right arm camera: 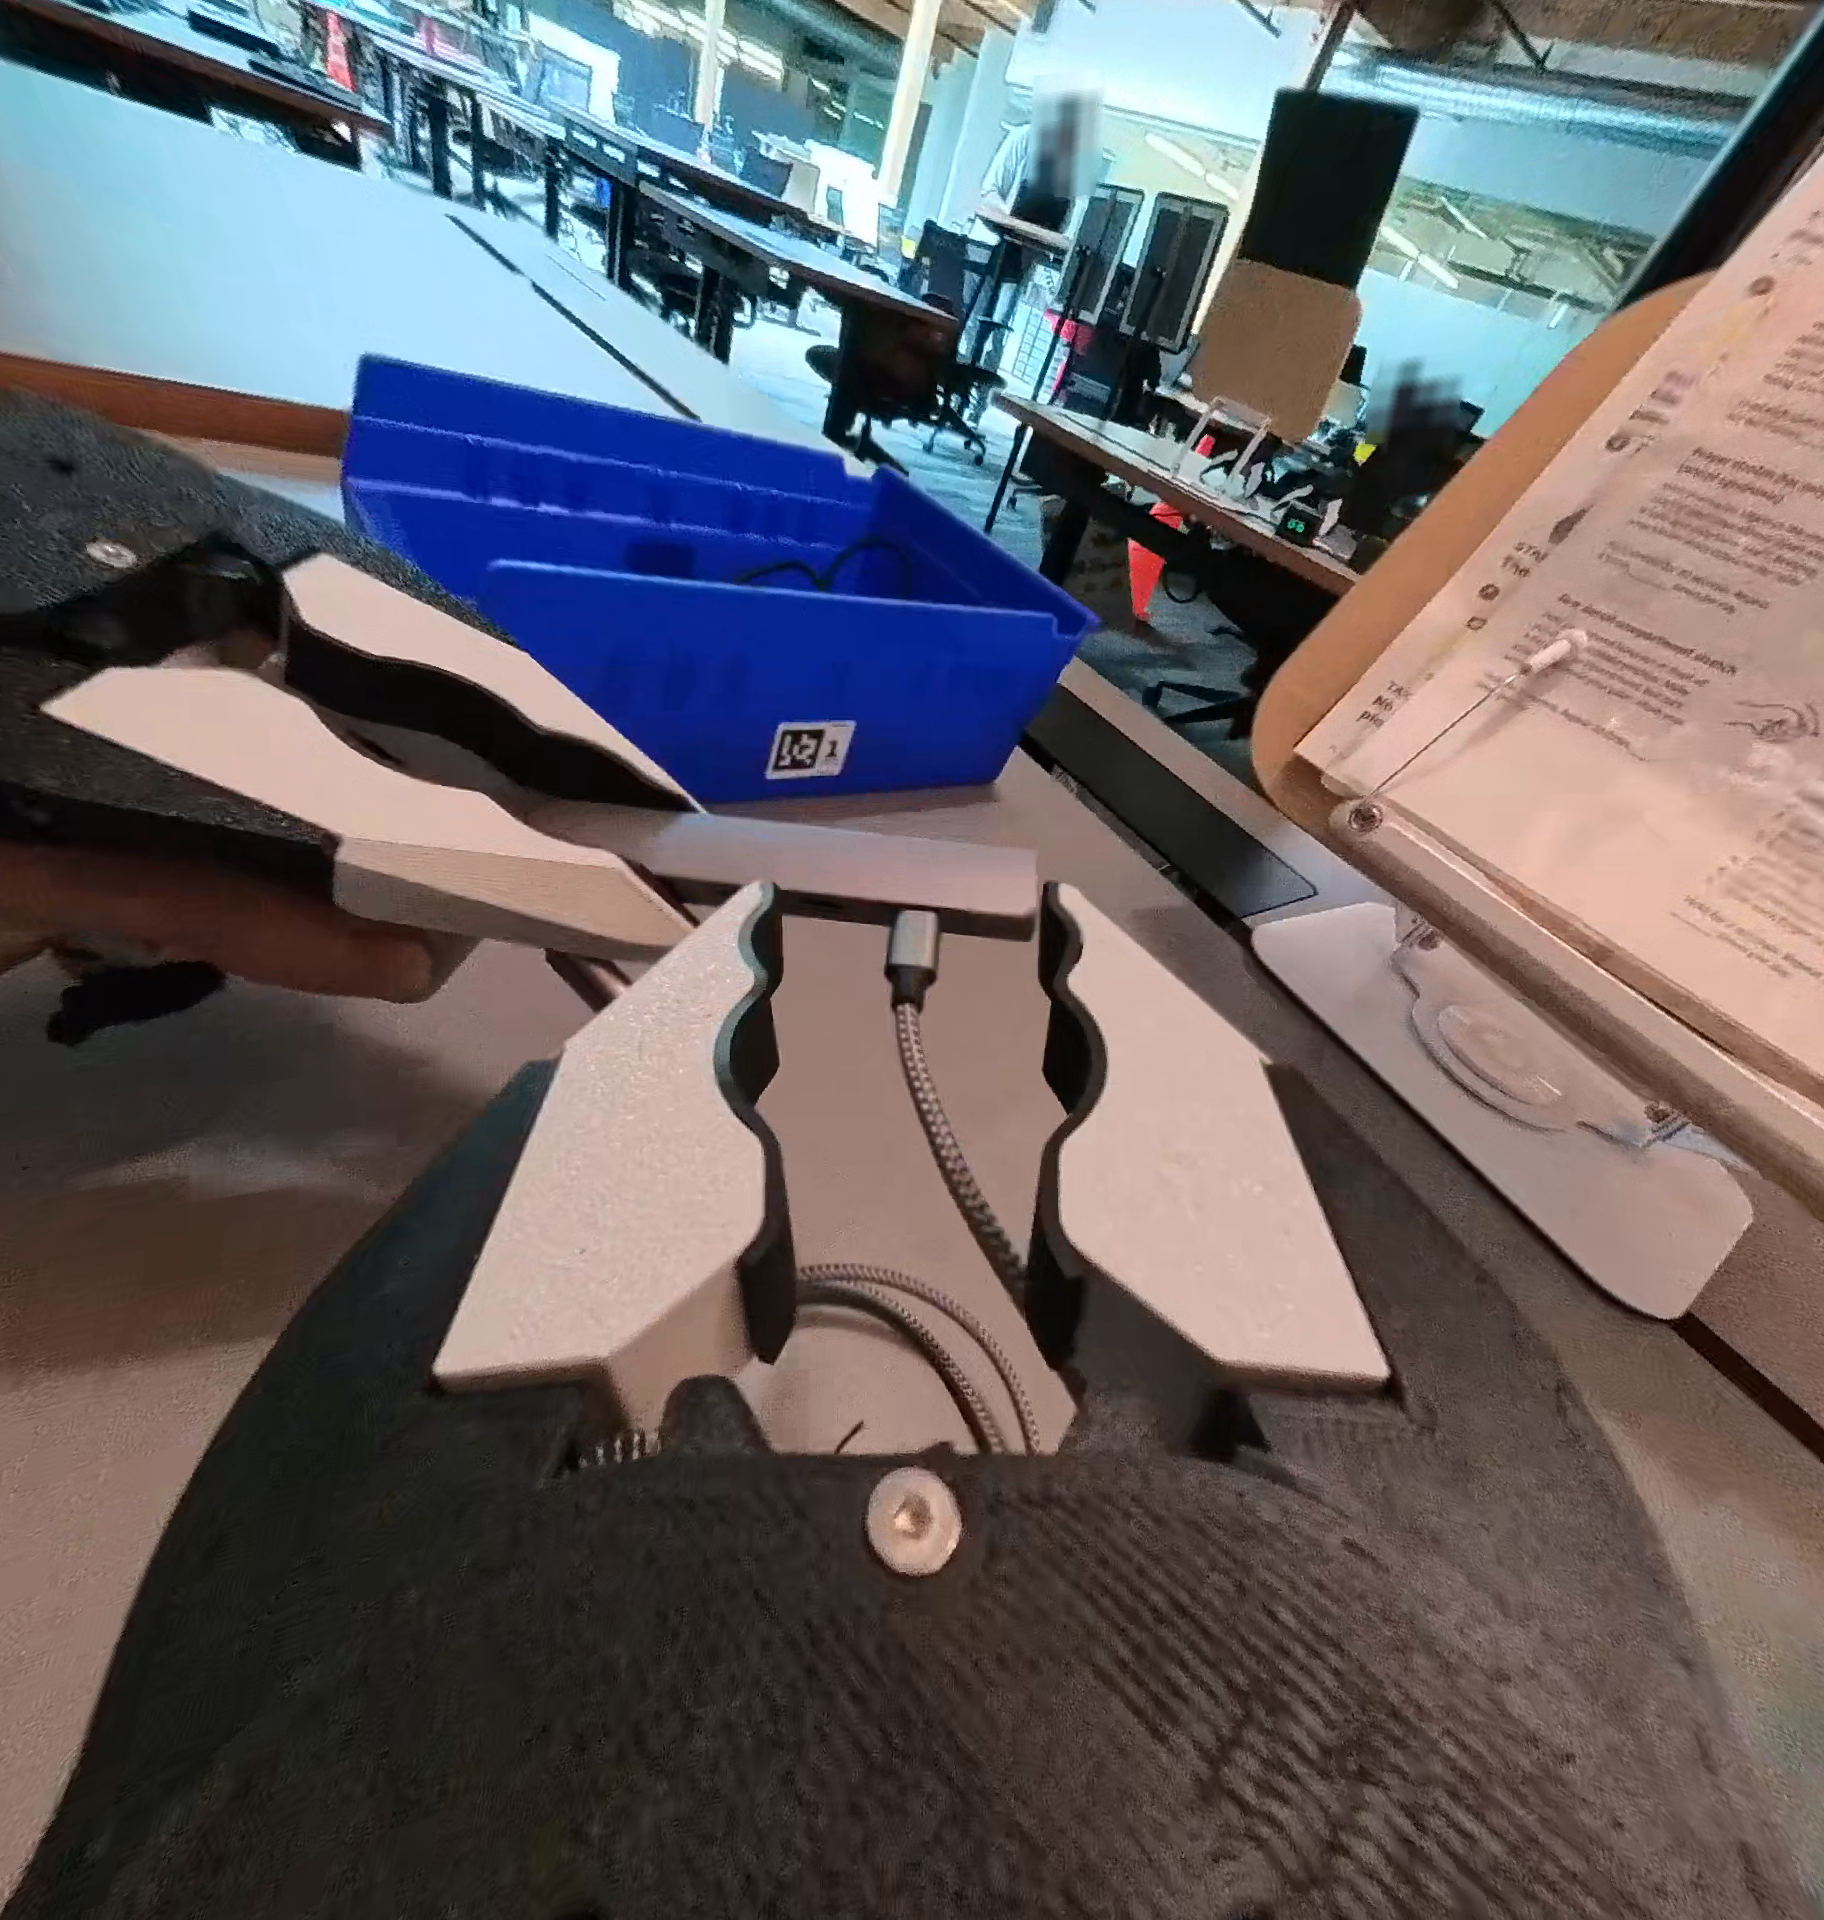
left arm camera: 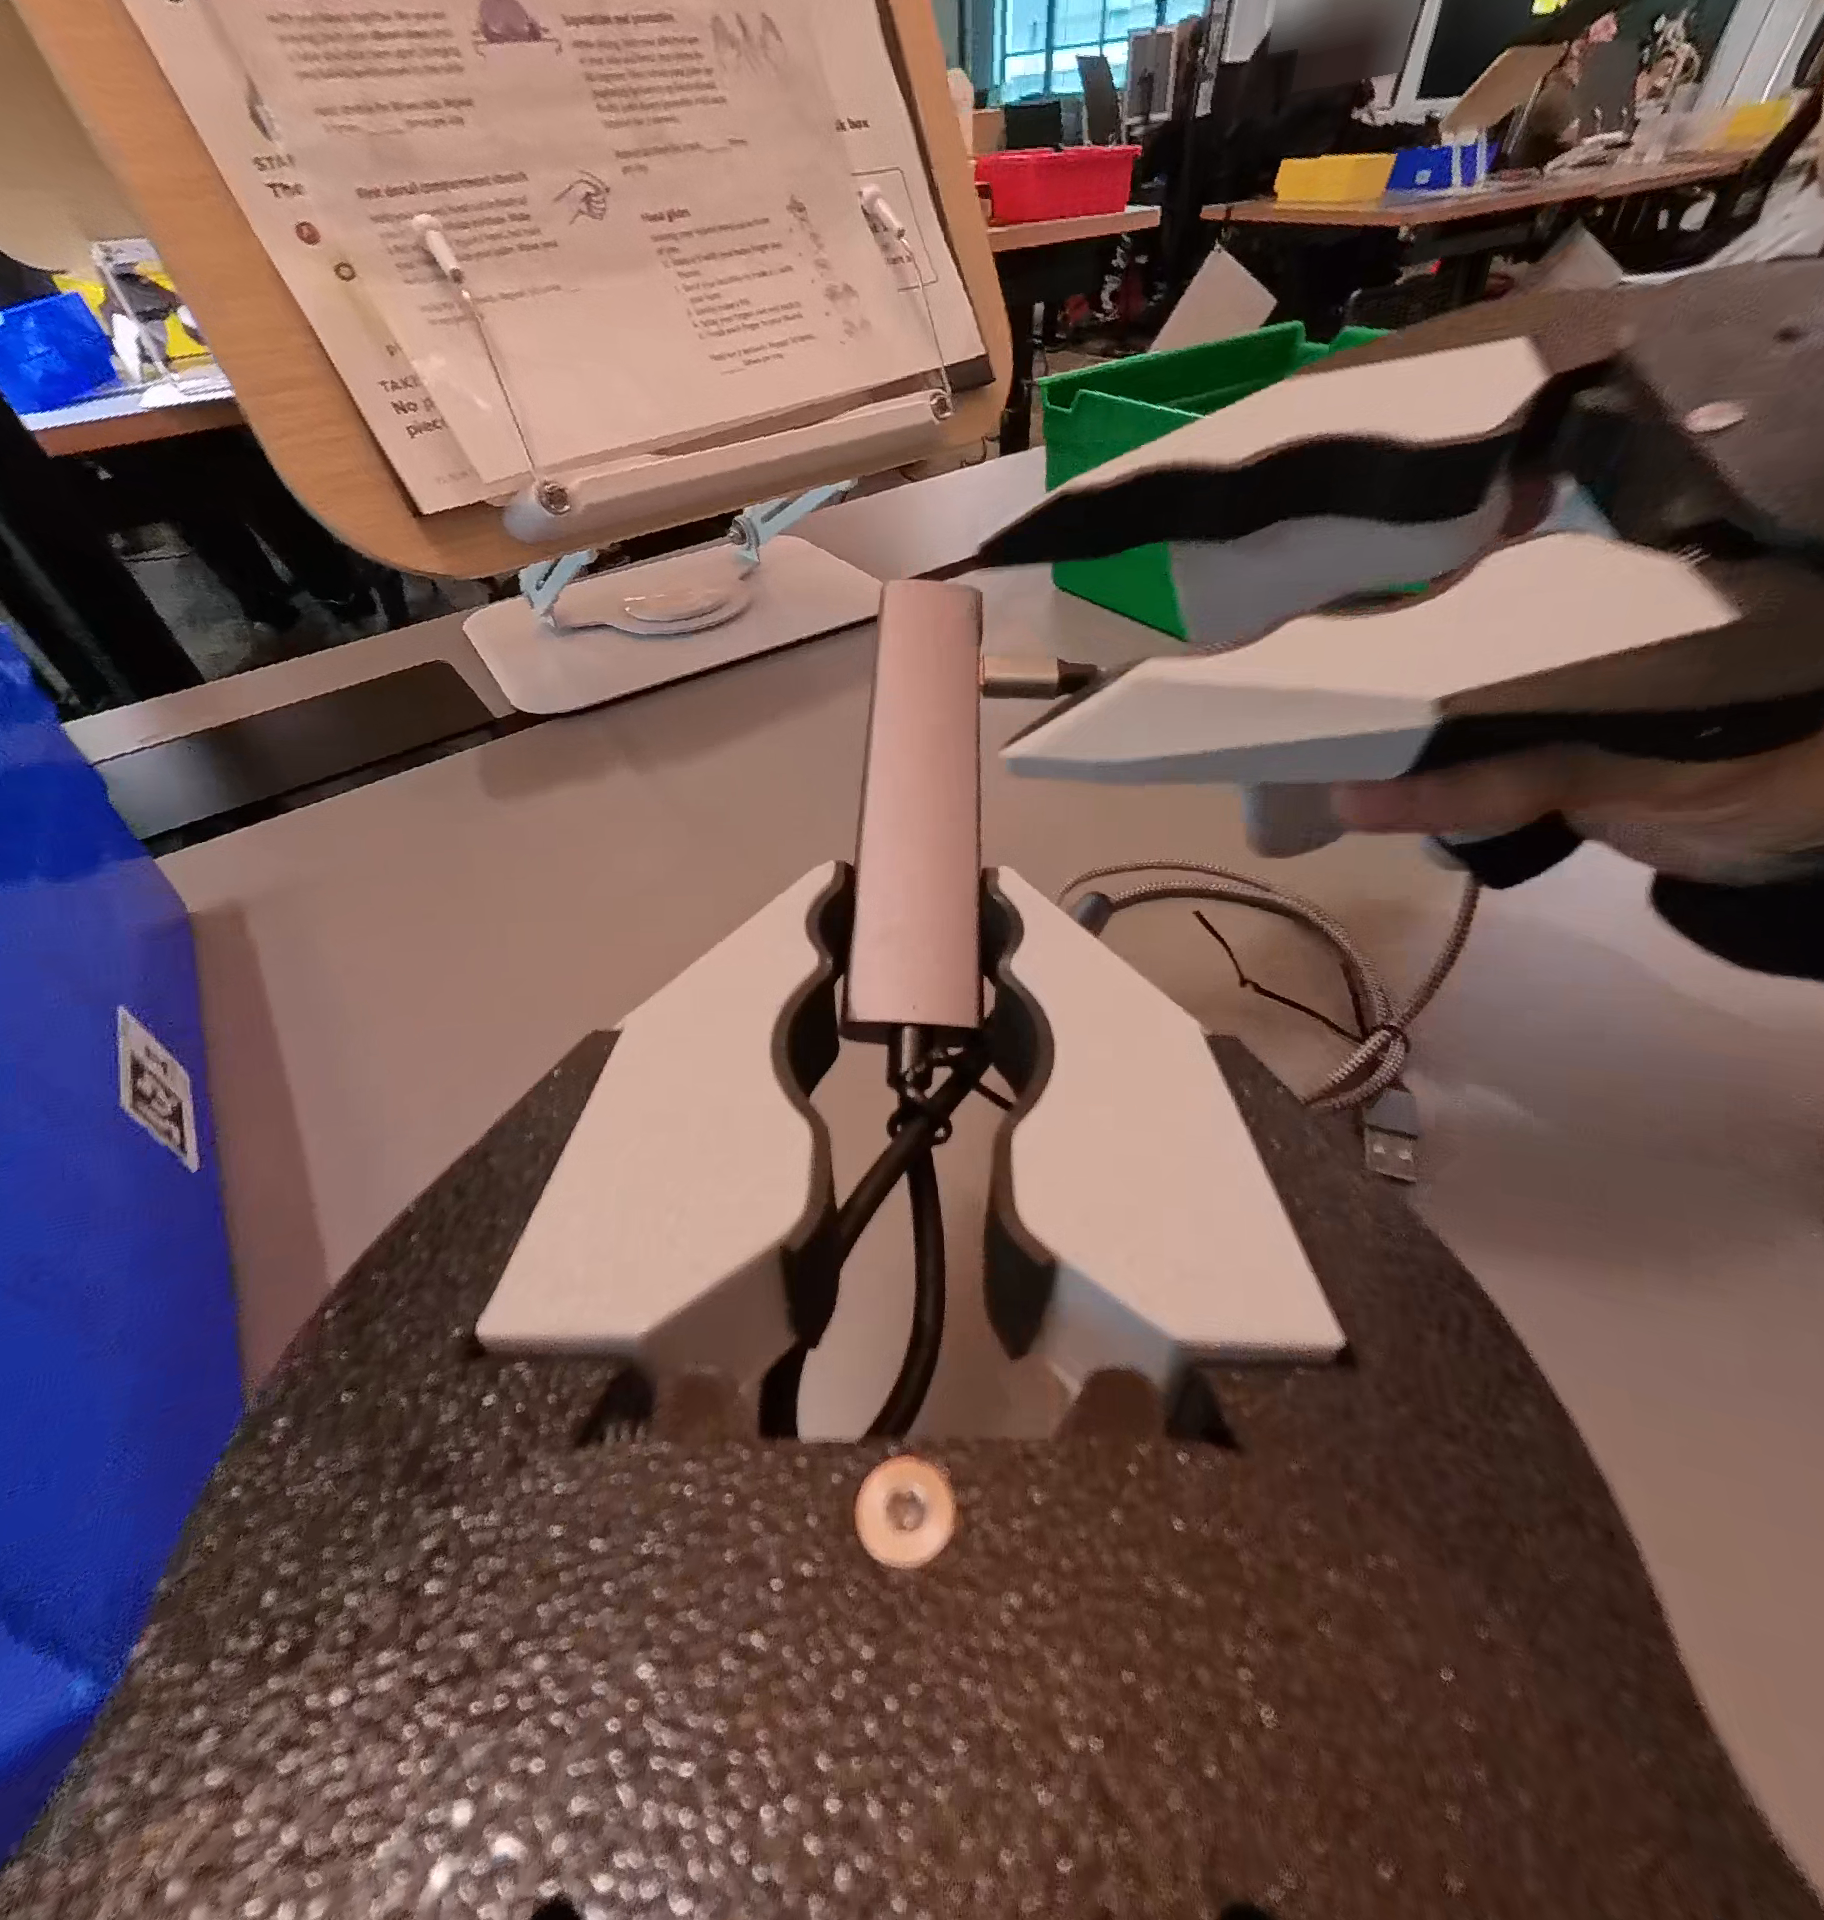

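On the grey tabletop (left arm camera: pixel 596 935), a slim grey metal hub bar (left arm camera: pixel 918 821) is being held up off the surface, gripped at its near end by the left gripper (left arm camera: pixel 916 914), whose grey fingers are being kept clamped on the bar's two sides. A black cord (left arm camera: pixel 903 1236) is hanging from the bar's near end, down between those fingers.

The bar's far end is lying just at the fingertips of the right gripper (right arm camera: pixel 908 914), whose fingers are being held apart, with nothing pinched between them. Between them a braided grey cable (right arm camera: pixel 944 1122) is running up to a metal plug (right arm camera: pixel 910 940) seated in the bar's side; the cable's other end is lying coiled on the table with a flat connector (left arm camera: pixel 1391 1138).

To the left, a blue plastic bin (right arm camera: pixel 783 675) with a square marker label is standing on the table, and a thin dark cord (right arm camera: pixel 835 571) is lying inside it. A green bin (left arm camera: pixel 1116 488) is seen behind the right gripper; its contents cannot be made out. A wooden document stand (left arm camera: pixel 617 312) bearing printed sheets is placed at the table's far edge.
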`<state>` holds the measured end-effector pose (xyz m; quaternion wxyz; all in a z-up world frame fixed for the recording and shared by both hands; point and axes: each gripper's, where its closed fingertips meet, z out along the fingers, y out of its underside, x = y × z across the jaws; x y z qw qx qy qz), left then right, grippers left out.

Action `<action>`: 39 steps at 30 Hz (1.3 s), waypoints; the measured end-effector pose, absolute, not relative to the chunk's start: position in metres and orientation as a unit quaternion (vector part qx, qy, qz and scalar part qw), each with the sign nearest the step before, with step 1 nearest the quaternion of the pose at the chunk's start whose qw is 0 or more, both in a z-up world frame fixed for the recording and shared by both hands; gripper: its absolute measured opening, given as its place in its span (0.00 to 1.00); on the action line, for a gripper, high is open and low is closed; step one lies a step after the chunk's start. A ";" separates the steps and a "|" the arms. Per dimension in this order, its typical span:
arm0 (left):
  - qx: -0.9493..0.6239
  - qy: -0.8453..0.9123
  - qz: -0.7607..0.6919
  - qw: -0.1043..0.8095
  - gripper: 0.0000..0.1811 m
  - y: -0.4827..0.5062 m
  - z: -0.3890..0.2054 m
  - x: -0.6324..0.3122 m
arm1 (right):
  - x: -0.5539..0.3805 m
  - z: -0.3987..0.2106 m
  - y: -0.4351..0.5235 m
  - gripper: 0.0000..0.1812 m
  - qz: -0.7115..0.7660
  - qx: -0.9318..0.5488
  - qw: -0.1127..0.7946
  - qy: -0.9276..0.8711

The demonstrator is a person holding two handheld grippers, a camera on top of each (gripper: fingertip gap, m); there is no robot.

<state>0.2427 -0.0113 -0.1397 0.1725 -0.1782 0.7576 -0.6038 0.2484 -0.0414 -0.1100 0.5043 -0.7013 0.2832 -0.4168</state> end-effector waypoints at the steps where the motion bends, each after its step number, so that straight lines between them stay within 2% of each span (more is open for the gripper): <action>1: -0.175 0.760 -0.601 0.175 0.12 -0.013 -0.140 0.242 | 0.250 -0.114 -0.041 0.27 -0.419 -0.700 0.503 0.286; 3: -0.169 0.766 -0.592 0.186 0.12 -0.013 -0.142 0.242 | 0.249 -0.114 -0.046 0.22 -0.427 -0.688 0.507 0.294; 4: -0.169 0.765 -0.594 0.184 0.12 -0.013 -0.142 0.241 | 0.250 -0.111 -0.053 0.13 -0.442 -0.675 0.504 0.308; 7: -0.179 0.759 -0.599 0.182 0.12 -0.014 -0.141 0.241 | 0.243 -0.115 -0.051 0.10 -0.422 -0.679 0.519 0.303; 10: -0.182 0.755 -0.599 0.193 0.12 -0.014 -0.139 0.242 | 0.243 -0.120 -0.052 0.11 -0.431 -0.690 0.502 0.294; 15: -0.182 0.758 -0.601 0.175 0.12 -0.018 -0.141 0.238 | 0.244 -0.117 -0.050 0.05 -0.445 -0.671 0.514 0.295; 23: -0.214 0.753 -0.604 0.152 0.12 -0.015 -0.143 0.241 | 0.248 -0.125 -0.048 0.05 -0.414 -0.676 0.510 0.335; 27: -0.196 0.751 -0.595 0.209 0.12 -0.012 -0.134 0.240 | 0.244 -0.121 -0.049 0.05 -0.396 -0.682 0.507 0.349; 36: -0.176 0.739 -0.606 0.235 0.13 -0.015 -0.122 0.234 | 0.234 -0.109 -0.054 0.05 -0.413 -0.671 0.502 0.358; 38: -0.241 0.697 -0.590 0.329 0.12 0.024 -0.108 0.268 | 0.226 -0.114 -0.069 0.05 -0.422 -0.676 0.479 0.368; 39: -0.265 0.684 -0.604 0.313 0.12 0.043 -0.100 0.278 | 0.222 -0.111 -0.080 0.05 -0.429 -0.652 0.496 0.381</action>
